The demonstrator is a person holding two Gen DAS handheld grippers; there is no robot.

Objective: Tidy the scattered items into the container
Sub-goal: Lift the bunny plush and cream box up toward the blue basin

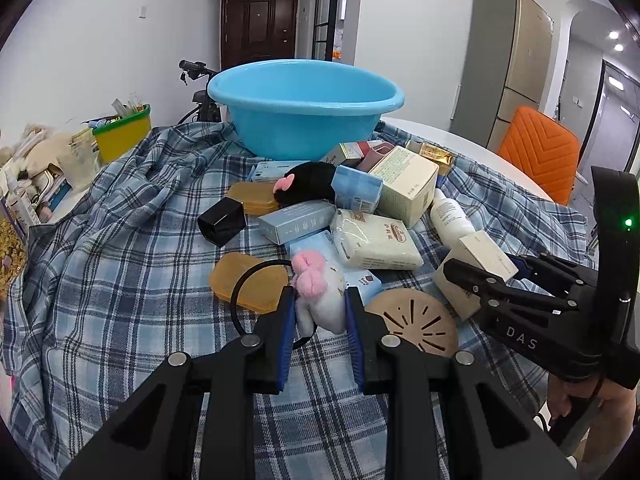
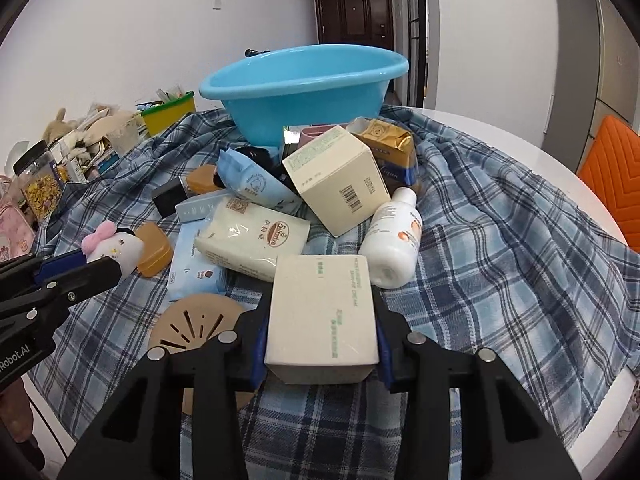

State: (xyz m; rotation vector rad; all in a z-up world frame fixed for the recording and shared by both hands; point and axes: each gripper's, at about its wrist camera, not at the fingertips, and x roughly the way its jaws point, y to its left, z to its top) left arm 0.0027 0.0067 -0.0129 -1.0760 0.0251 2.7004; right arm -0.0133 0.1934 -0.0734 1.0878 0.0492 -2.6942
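Right wrist view: cream box (image 2: 323, 312) clamped between fingers (image 2: 383, 334).

The basin (image 1: 304, 108) stands at the far side of the checked cloth (image 1: 120, 264) — boxes, a lotion bottle (image 2: 394, 240) and packets heaped before it.

White walls (image 1: 80, 20), dark brown door (image 1: 260, 20), orange chair (image 1: 540, 152), tall cabinet, perhaps fridge (image 1: 508, 68)

We count one blue basin (image 1: 304, 96), two amber soap cases (image 1: 250, 286), one white bottle (image 2: 394, 236), one round wooden disc (image 1: 416, 322), and one little plush toy (image 1: 320, 300). Boxes and packets overlap too much to count.
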